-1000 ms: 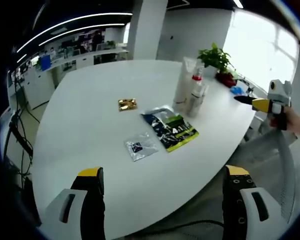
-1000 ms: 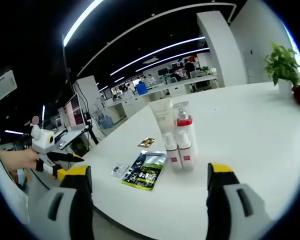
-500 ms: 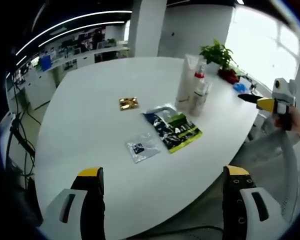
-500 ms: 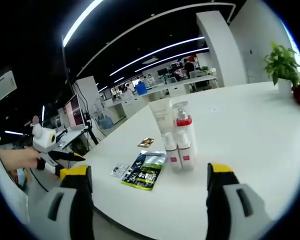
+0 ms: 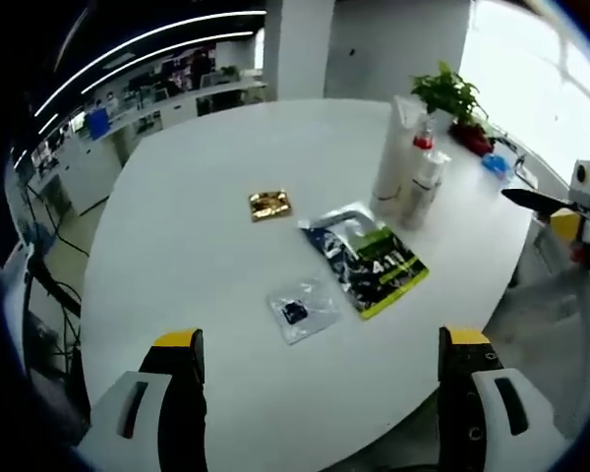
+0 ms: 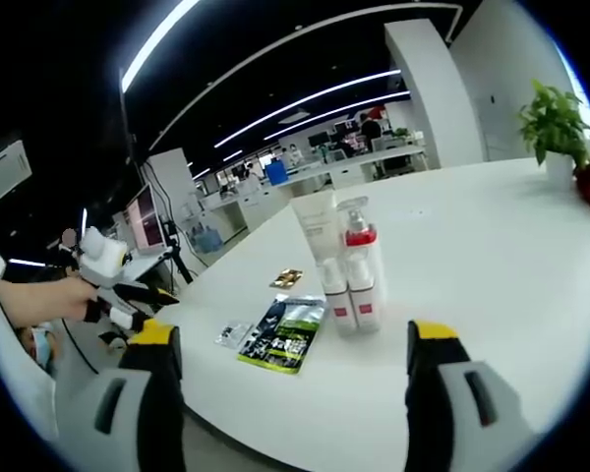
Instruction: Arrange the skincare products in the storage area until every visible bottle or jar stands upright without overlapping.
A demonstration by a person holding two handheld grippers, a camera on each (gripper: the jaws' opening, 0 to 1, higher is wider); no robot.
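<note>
A white tube [image 6: 318,234] and several white bottles [image 6: 358,280] with red caps and bands stand upright in a tight cluster on the white table [image 6: 492,265]; in the left gripper view the same cluster [image 5: 411,165] stands at the far right of the table. A dark green-and-blue sachet [image 5: 367,259], a small clear sachet [image 5: 300,309] and a gold sachet [image 5: 269,205] lie flat nearer. My left gripper [image 5: 320,403] is open above the table's near edge. My right gripper [image 6: 290,393] is open, short of the bottles. The other gripper [image 6: 113,285] shows at left, held by a hand.
A potted plant [image 5: 450,93] and a red object stand at the table's far end, with a blue item [image 5: 496,163] by the edge. Office desks and monitors [image 6: 147,221] lie beyond. Cables [image 5: 39,285] hang off the table's left side.
The left gripper's camera has risen and tilted down over the table, so the sachets sit more central. In the right gripper view the other gripper has moved up and right a little. Nothing on the table moved.
</note>
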